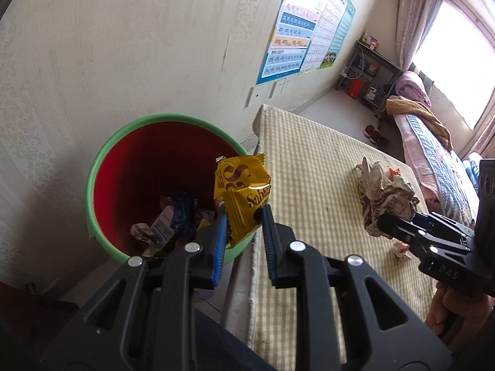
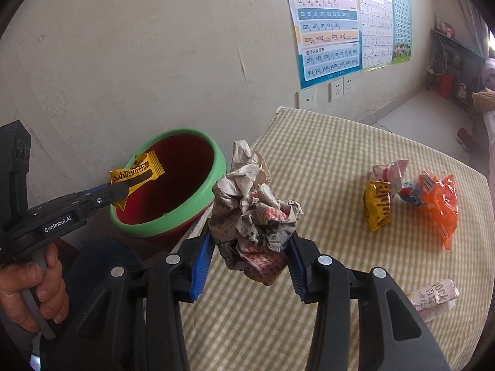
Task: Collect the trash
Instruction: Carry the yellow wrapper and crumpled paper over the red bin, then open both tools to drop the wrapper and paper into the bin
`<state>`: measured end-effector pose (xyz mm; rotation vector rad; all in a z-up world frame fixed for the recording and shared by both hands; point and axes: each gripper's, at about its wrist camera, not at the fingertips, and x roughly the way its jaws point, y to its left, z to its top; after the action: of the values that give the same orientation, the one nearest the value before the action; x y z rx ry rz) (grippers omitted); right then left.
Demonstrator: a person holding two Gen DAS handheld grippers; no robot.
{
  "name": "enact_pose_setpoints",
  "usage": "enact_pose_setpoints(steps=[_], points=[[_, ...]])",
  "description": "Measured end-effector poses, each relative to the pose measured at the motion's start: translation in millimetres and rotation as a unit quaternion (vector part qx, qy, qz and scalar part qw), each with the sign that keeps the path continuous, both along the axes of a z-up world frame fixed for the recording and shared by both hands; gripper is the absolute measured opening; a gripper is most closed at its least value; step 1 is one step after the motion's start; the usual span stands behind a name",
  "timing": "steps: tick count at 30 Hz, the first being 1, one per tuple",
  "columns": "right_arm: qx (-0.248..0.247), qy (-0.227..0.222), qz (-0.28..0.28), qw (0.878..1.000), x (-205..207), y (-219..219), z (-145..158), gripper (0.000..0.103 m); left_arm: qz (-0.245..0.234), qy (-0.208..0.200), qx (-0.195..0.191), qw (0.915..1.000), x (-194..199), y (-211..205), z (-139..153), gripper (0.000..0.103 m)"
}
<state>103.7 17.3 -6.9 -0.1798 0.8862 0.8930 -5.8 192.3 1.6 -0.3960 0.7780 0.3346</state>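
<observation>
A bin with a green rim (image 1: 92, 179) (image 2: 216, 182) and red inside stands on the floor by the wall, beside the checked-cloth table (image 1: 309, 170) (image 2: 324, 160). My left gripper (image 1: 244, 216) (image 2: 120, 191) is shut on a yellow snack wrapper (image 1: 244, 191) (image 2: 136, 173), which hangs over the bin's mouth near its rim. My right gripper (image 2: 251, 241) (image 1: 386, 225) is shut on a crumpled newspaper ball (image 2: 250, 204) (image 1: 383, 191), held above the table's edge just to the right of the bin. Several wrappers (image 1: 167, 225) lie at the bin's bottom.
On the cloth lie another yellow wrapper (image 2: 377, 207), an orange bag (image 2: 442, 204), a crumpled pink-white wrapper (image 2: 391, 170) and a pale snack box (image 2: 433, 296). A bed (image 1: 433, 154) runs behind the table. Posters (image 2: 328, 24) and sockets are on the wall.
</observation>
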Motion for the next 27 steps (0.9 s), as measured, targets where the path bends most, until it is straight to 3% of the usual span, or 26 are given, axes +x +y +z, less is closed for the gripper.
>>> enact_pose_setpoints(steps=[8, 27], points=[[0.005, -0.003, 0.035, 0.999, -1.0, 52.1, 5.3, 0.042, 0.04, -0.001, 0.006, 0.9992, -12.3, 31.3, -2.4, 0.021], [-0.019, 0.009, 0.118, 0.993, -7.3, 172.7, -21.0, 0.045, 0.087, -0.021, -0.05, 0.9947, -32.6, 93.2, -11.1, 0.023]])
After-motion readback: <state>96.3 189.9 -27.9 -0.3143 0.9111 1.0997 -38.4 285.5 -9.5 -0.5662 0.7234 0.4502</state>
